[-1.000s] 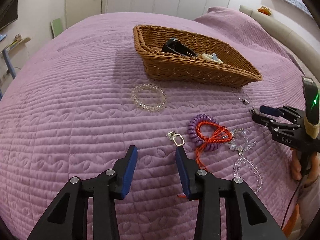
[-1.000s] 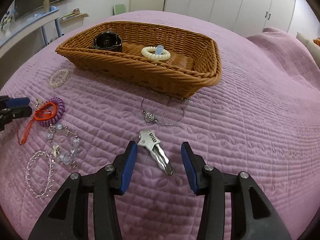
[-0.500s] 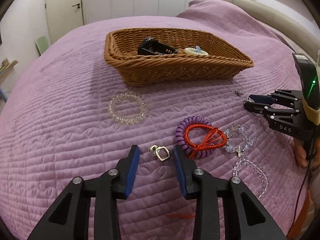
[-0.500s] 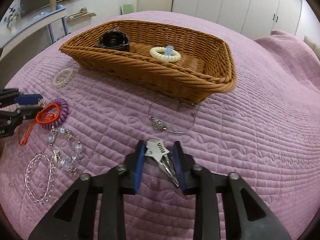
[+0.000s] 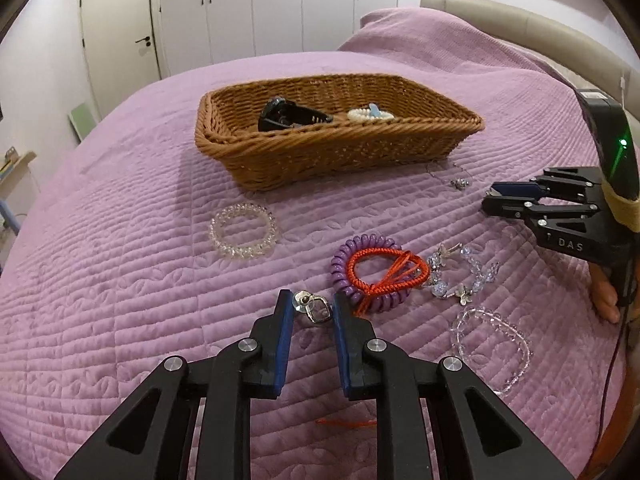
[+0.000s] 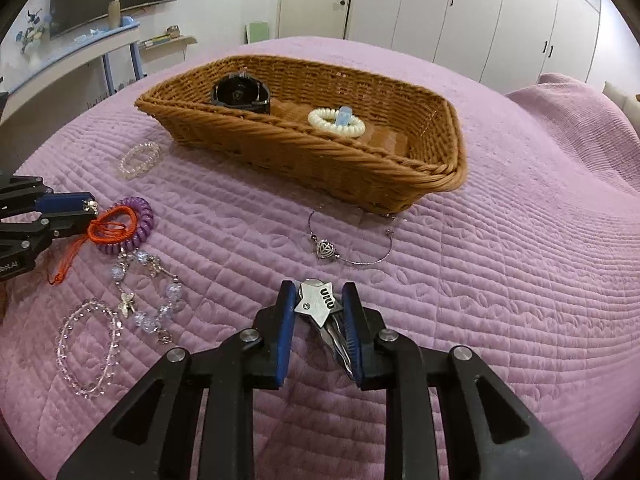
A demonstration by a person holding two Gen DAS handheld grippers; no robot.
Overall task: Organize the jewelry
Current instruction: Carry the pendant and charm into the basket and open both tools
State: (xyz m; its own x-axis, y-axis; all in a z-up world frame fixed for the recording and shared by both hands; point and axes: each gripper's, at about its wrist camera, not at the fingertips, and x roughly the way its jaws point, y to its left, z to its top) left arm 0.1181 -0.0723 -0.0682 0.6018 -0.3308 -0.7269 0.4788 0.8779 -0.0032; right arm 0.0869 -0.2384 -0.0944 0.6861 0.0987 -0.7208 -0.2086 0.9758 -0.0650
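Left wrist view: your left gripper (image 5: 310, 308) sits low on the purple quilt (image 5: 120, 280), its blue fingers narrowed around the small silver charm (image 5: 314, 307), which lies between the pads; whether they actually pinch it, you cannot tell. Just right of it, the red cord tie (image 5: 386, 270) lies on top of the purple coil hair tie (image 5: 362, 246), and the clear bead bracelet (image 5: 243, 231) rests to the far left, near the wicker basket (image 5: 320, 160). Over on the right wrist view, your right gripper (image 6: 318, 306) is closed down onto the star hair clip (image 6: 318, 303), star end between the fingertips, clip body trailing back along the right finger. The heart bangle (image 6: 352, 240) lies just beyond, in front of the basket, which holds a black watch (image 6: 240, 94) and a white coil tie (image 6: 336, 120).
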